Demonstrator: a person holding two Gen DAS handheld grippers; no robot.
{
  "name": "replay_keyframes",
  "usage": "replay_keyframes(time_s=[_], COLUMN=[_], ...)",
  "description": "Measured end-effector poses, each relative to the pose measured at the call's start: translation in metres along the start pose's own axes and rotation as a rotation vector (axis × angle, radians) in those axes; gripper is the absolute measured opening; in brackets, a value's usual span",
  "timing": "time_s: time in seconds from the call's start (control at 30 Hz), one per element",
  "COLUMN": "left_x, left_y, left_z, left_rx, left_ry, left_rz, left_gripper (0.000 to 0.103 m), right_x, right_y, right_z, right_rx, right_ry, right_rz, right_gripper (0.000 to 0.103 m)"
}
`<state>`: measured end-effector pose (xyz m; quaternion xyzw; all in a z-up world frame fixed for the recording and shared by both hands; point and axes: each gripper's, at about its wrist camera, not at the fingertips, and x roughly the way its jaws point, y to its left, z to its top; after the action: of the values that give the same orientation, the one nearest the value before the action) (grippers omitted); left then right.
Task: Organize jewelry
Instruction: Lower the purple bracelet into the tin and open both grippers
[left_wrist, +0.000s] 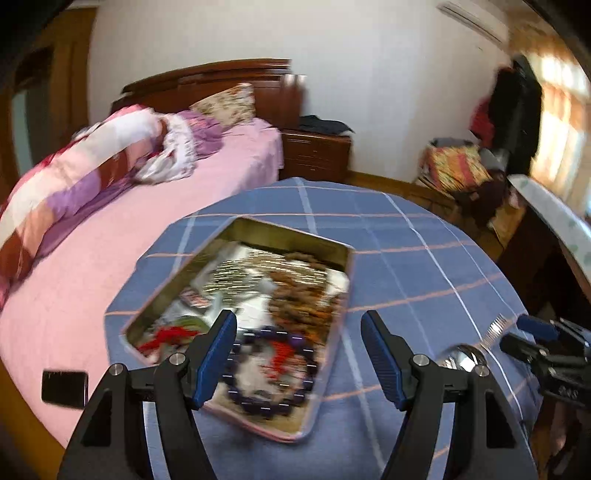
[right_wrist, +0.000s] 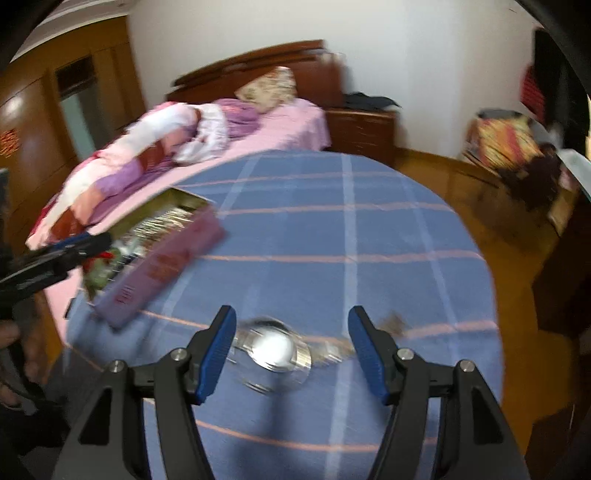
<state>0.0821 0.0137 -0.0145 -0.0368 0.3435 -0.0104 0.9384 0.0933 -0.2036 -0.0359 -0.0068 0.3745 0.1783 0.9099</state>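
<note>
An open metal tin full of mixed jewelry sits on the blue plaid cloth; a dark bead bracelet lies at its near end. My left gripper is open and empty, hovering over the tin's near end. A silver wristwatch lies on the cloth, with its band stretching right. My right gripper is open and empty, with its fingers on either side of the watch. The watch also shows in the left wrist view, and the tin shows in the right wrist view. Both views are blurred.
A bed with pink sheets and a rolled quilt lies left of the cloth-covered surface. A black phone lies on the bed. A wooden nightstand stands behind, and clutter stands at the right on the wood floor.
</note>
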Motion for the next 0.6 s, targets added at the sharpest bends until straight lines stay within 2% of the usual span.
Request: replay_keyframes(time_s=[0.13,0.33,0.6], left_x=[0.008,0.036,0.063], left_y=[-0.036,-0.071,-0.106], left_z=[-0.002,-0.007,-0.023], left_rx=[0.094,0.173,0.259], left_ry=[0.027,0.098,0.175], left_rz=[-0.039,-0.089,-0.094], left_gripper=[0.070,0.070,0.070], right_x=[-0.001,0.002,0.006], right_y=[-0.017,-0.029,-0.032], right_z=[-0.012,-0.020,-0.023], right_rx=[0.014,0.041,0.049], right_ry=[0.022,0.028,0.038], right_rz=[-0.053,-0.053,-0.038], right_gripper=[0.067,0.067,0.067])
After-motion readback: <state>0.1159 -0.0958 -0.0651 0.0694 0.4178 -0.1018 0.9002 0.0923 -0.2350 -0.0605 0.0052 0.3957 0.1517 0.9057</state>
